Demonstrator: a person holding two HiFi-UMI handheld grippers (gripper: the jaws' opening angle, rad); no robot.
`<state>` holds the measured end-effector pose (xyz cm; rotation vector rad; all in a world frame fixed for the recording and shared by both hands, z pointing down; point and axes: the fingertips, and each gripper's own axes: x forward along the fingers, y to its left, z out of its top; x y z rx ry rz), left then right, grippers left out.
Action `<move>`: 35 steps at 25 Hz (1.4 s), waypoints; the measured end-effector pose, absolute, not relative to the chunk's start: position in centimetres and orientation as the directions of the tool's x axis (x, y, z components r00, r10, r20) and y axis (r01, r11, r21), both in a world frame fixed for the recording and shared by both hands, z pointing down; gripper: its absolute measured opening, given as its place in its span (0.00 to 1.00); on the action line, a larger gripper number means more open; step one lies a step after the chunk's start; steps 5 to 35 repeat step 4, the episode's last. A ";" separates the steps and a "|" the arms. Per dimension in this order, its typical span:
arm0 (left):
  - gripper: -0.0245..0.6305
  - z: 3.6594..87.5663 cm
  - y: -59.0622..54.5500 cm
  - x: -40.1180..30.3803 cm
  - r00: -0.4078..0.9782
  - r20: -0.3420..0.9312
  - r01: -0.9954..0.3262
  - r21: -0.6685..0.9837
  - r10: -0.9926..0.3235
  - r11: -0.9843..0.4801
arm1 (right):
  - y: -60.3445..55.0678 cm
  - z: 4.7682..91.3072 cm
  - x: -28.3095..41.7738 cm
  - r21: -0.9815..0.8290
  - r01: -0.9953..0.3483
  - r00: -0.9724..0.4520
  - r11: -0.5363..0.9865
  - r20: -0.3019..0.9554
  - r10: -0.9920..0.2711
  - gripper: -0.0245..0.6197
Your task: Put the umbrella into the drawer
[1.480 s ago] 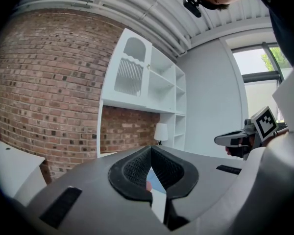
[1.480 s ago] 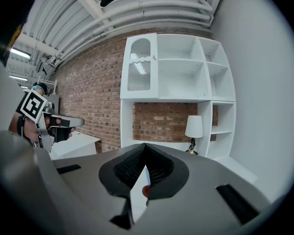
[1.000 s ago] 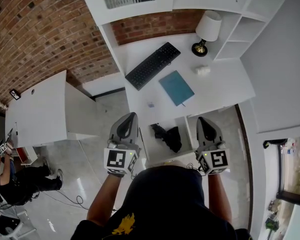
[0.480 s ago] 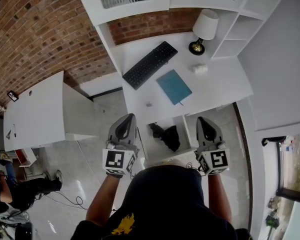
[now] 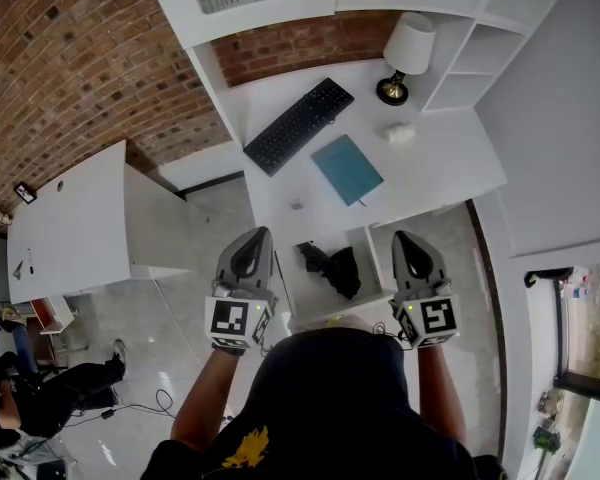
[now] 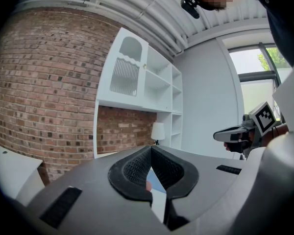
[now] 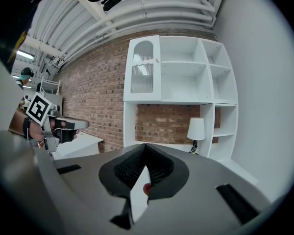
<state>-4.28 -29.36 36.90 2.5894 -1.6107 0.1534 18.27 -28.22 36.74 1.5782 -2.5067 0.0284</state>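
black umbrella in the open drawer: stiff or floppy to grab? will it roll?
Probably floppy outside: the umbrella looks like a loose, crumpled dark bundle, so fabric may give first. Unlikely to roll: its outline is irregular and it lies flat in the drawer. Likely light, being compact.

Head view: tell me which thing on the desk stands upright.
The lamp with the white shade, beside the shelves. The black keyboard and the teal notebook lie flat on the desk.
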 end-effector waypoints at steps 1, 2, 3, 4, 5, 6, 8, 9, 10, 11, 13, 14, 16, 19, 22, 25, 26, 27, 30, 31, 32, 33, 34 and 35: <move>0.07 37.0 -29.4 -4.3 0.440 0.135 -0.897 0.022 -0.888 -0.442 | -28.2 36.7 18.2 0.080 -0.896 -0.421 0.437 0.161 -0.893 0.04; 0.07 37.0 -29.4 -4.2 0.442 0.138 -0.896 0.024 -0.886 -0.443 | -28.2 36.7 18.2 0.080 -0.896 -0.421 0.437 0.161 -0.893 0.04; 0.07 37.1 -29.4 -4.2 0.444 0.141 -0.895 0.026 -0.885 -0.445 | -28.1 36.7 18.3 0.079 -0.897 -0.419 0.435 0.161 -0.893 0.04; 0.07 37.1 -29.4 -4.1 0.447 0.144 -0.894 0.027 -0.883 -0.448 | -28.1 36.6 18.3 0.077 -0.898 -0.418 0.433 0.161 -0.894 0.04; 0.07 37.1 -29.4 -4.1 0.447 0.144 -0.894 0.027 -0.883 -0.448 | -28.1 36.6 18.3 0.077 -0.898 -0.418 0.433 0.161 -0.894 0.04; 0.07 37.1 -29.4 -4.1 0.447 0.144 -0.894 0.027 -0.883 -0.448 | -28.1 36.6 18.3 0.077 -0.898 -0.418 0.433 0.161 -0.894 0.04; 0.07 37.1 -29.4 -4.1 0.447 0.144 -0.894 0.027 -0.883 -0.448 | -28.1 36.6 18.3 0.077 -0.898 -0.418 0.433 0.161 -0.894 0.04; 0.07 37.1 -29.4 -4.1 0.447 0.144 -0.894 0.027 -0.883 -0.448 | -28.1 36.6 18.3 0.077 -0.898 -0.418 0.433 0.161 -0.894 0.04; 0.07 37.1 -29.4 -4.1 0.447 0.144 -0.894 0.027 -0.883 -0.448 | -28.1 36.6 18.3 0.077 -0.898 -0.418 0.433 0.161 -0.894 0.04; 0.07 37.1 -29.4 -4.1 0.447 0.144 -0.894 0.027 -0.883 -0.448 | -28.1 36.6 18.3 0.077 -0.898 -0.418 0.433 0.161 -0.894 0.04; 0.07 37.1 -29.4 -4.1 0.447 0.144 -0.894 0.027 -0.883 -0.448 | -28.1 36.6 18.3 0.077 -0.898 -0.418 0.433 0.161 -0.894 0.04; 0.07 37.1 -29.4 -4.1 0.447 0.144 -0.894 0.027 -0.883 -0.448 | -28.1 36.6 18.3 0.077 -0.898 -0.418 0.433 0.161 -0.894 0.04; 0.07 37.1 -29.4 -4.1 0.447 0.144 -0.894 0.027 -0.883 -0.448 | -28.1 36.6 18.3 0.077 -0.898 -0.418 0.433 0.161 -0.894 0.04; 0.07 37.1 -29.4 -4.1 0.447 0.144 -0.894 0.027 -0.883 -0.448 | -28.1 36.6 18.3 0.077 -0.898 -0.418 0.433 0.161 -0.894 0.04; 0.07 37.1 -29.4 -4.1 0.447 0.144 -0.894 0.027 -0.883 -0.448 | -28.1 36.6 18.3 0.077 -0.898 -0.418 0.433 0.161 -0.894 0.04; 0.07 37.1 -29.4 -4.1 0.447 0.144 -0.894 0.027 -0.883 -0.448 | -28.1 36.6 18.3 0.077 -0.898 -0.418 0.433 0.161 -0.894 0.04; 0.07 37.1 -29.4 -4.1 0.447 0.144 -0.894 0.027 -0.883 -0.448 | -28.1 36.6 18.3 0.077 -0.898 -0.418 0.433 0.161 -0.894 0.04; 0.07 37.1 -29.4 -4.1 0.447 0.144 -0.894 0.027 -0.883 -0.448 | -28.1 36.6 18.3 0.077 -0.898 -0.418 0.433 0.161 -0.894 0.04; 0.07 37.1 -29.4 -4.1 0.447 0.144 -0.894 0.027 -0.883 -0.448 | -28.1 36.6 18.3 0.077 -0.898 -0.418 0.433 0.161 -0.894 0.04; 0.07 37.1 -29.4 -4.1 0.447 0.144 -0.894 0.027 -0.883 -0.448 | -28.1 36.6 18.3 0.077 -0.898 -0.418 0.433 0.161 -0.894 0.04; 0.07 37.1 -29.4 -4.1 0.447 0.144 -0.894 0.027 -0.883 -0.448 | -28.1 36.6 18.3 0.077 -0.898 -0.418 0.433 0.161 -0.894 0.04; 0.07 37.1 -29.4 -4.1 0.447 0.144 -0.894 0.027 -0.883 -0.448 | -28.1 36.6 18.3 0.077 -0.898 -0.418 0.433 0.161 -0.894 0.04; 0.07 37.1 -29.4 -4.1 0.447 0.144 -0.894 0.027 -0.883 -0.448 | -28.1 36.6 18.3 0.077 -0.898 -0.418 0.433 0.161 -0.894 0.04; 0.07 37.1 -29.4 -4.1 0.447 0.144 -0.894 0.027 -0.883 -0.448 | -28.1 36.6 18.3 0.077 -0.898 -0.418 0.433 0.161 -0.894 0.04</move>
